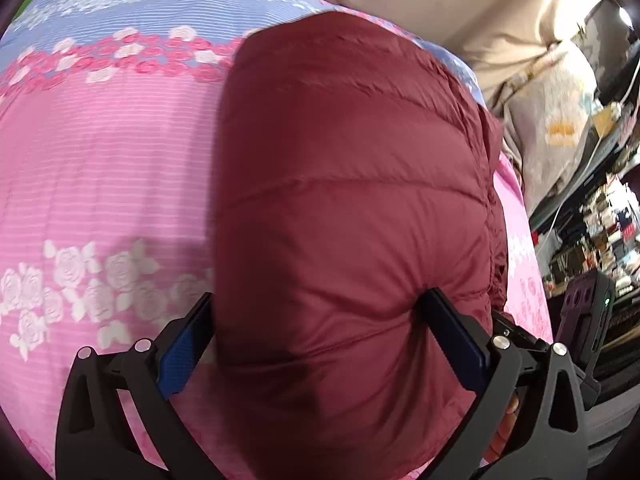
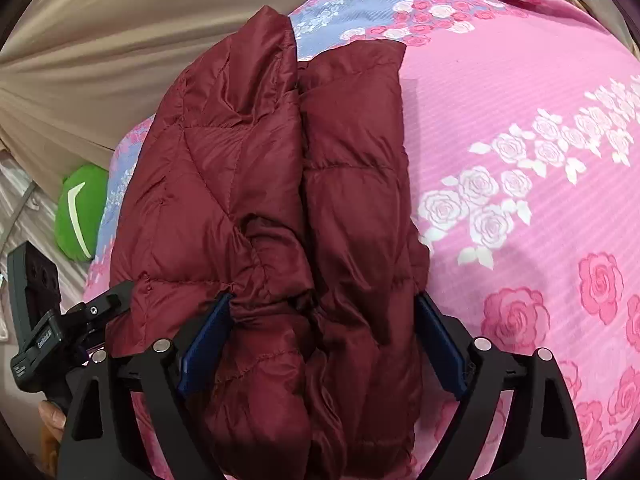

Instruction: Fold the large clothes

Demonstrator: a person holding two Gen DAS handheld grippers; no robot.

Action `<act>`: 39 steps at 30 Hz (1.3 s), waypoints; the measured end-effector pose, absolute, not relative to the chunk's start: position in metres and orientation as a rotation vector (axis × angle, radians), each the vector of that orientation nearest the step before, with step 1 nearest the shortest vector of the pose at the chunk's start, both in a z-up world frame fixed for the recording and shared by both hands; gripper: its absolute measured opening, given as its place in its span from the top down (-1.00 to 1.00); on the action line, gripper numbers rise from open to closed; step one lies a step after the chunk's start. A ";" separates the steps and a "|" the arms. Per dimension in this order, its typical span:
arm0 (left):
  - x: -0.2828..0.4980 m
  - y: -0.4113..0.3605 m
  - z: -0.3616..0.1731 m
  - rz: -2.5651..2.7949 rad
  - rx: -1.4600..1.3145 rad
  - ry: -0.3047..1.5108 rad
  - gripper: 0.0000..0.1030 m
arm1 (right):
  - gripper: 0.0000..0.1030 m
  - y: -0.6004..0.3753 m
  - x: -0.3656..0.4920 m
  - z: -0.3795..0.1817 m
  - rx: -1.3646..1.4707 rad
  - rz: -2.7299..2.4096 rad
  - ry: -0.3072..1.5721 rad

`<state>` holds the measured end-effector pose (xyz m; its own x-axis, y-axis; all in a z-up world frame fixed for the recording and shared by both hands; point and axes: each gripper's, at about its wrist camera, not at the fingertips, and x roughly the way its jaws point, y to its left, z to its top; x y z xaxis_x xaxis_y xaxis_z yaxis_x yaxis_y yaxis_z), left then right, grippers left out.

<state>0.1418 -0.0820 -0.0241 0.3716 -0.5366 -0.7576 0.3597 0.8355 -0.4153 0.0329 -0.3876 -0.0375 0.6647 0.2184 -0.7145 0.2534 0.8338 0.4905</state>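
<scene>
A dark red quilted puffer jacket [image 1: 352, 200] lies folded in a thick bundle on a pink and blue rose-print bedsheet [image 1: 104, 168]. My left gripper [image 1: 320, 308] straddles the bundle's near end, its blue-padded fingers [image 1: 188, 344] wide apart and pressed into the padding on both sides. In the right wrist view the jacket [image 2: 280, 184] shows two folded layers side by side. My right gripper [image 2: 324, 312] likewise spans the bundle's near end with the fabric bulging between its fingers [image 2: 440, 340]. Both squeeze the jacket.
The bedsheet [image 2: 520, 120] spreads wide beside the jacket. A beige curtain [image 2: 100, 40] hangs behind the bed. A green cushion [image 2: 82, 212] lies at the bed's edge. Cluttered shelves [image 1: 608, 216] and a printed cloth [image 1: 552, 120] stand on the far side.
</scene>
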 end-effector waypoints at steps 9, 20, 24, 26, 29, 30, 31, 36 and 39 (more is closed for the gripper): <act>0.147 -0.091 -0.029 -0.561 -0.153 1.033 -0.91 | -0.88 -0.381 0.048 -0.037 0.556 -0.030 0.854; 0.158 -0.098 -0.033 -0.564 -0.139 1.021 -0.91 | -0.90 -0.372 0.056 -0.041 0.521 -0.038 0.835; 0.162 -0.099 -0.033 -0.569 -0.133 1.019 -0.91 | -0.57 -0.368 0.056 -0.042 0.516 -0.034 0.827; 0.164 -0.101 -0.030 -0.584 -0.116 1.022 -0.91 | -0.04 -0.367 0.054 -0.040 0.566 0.009 0.822; 0.160 -0.101 -0.019 -0.608 -0.084 0.992 -0.69 | 0.42 -0.365 0.047 -0.030 0.580 0.019 0.797; 0.159 -0.100 -0.016 -0.615 -0.082 0.984 -0.64 | 0.47 -0.363 0.044 -0.025 0.579 0.015 0.788; 0.157 -0.099 -0.011 -0.626 -0.080 0.973 -0.53 | 0.54 -0.362 0.041 -0.021 0.579 0.014 0.779; 0.151 -0.088 0.024 -0.741 -0.114 0.903 -0.11 | 0.62 -0.348 0.018 0.017 0.555 0.025 0.678; 0.141 -0.083 0.053 -0.780 -0.098 0.817 -0.03 | 0.63 -0.334 0.004 0.049 0.511 0.029 0.596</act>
<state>0.1408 -0.0828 0.0535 0.4271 -0.6596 -0.6185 0.5874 0.7224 -0.3647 0.0039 -0.3341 0.0491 0.8311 0.1705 -0.5293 0.1186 0.8756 0.4683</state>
